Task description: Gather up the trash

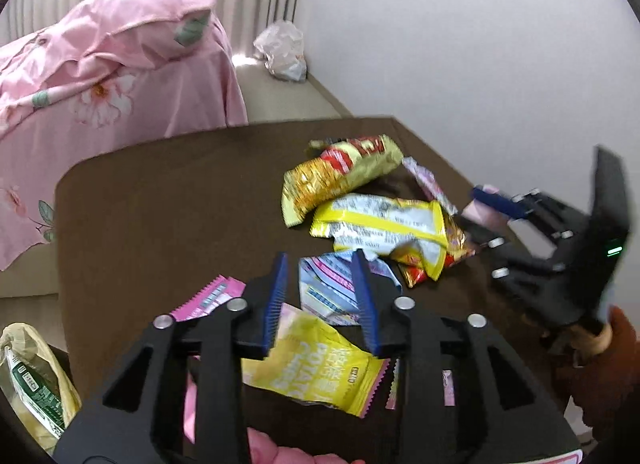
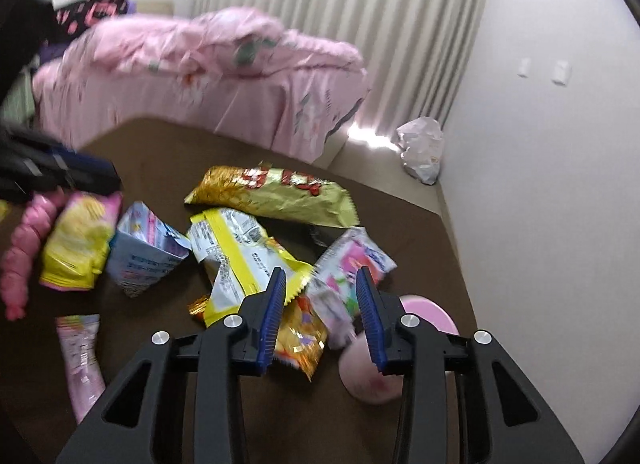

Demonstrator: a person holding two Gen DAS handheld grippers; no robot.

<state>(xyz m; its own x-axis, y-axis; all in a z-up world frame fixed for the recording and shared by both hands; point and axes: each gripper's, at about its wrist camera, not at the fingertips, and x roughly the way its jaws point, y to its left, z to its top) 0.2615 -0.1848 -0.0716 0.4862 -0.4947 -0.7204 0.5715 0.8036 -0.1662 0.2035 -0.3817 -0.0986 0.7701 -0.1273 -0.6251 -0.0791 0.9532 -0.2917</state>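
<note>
Snack wrappers lie on a brown table (image 1: 160, 200). A gold and red chip bag (image 1: 340, 172) lies at the far side, also in the right wrist view (image 2: 276, 192). A yellow and white bag (image 1: 384, 224) lies in the middle. A pale blue wrapper (image 1: 328, 288) lies beyond my left gripper (image 1: 320, 264), which is open above a yellow and pink packet (image 1: 316, 364). My right gripper (image 2: 320, 278) is open above a white and pink wrapper (image 2: 344, 264) and a small orange packet (image 2: 300, 340).
A bed with a pink floral quilt (image 1: 100, 76) stands left of the table. A crumpled plastic bag (image 1: 282, 50) lies on the floor by the curtain. A pink cup (image 2: 368, 368) and pink lid (image 2: 428, 312) sit near the right gripper. A bag (image 1: 36, 384) sits lower left.
</note>
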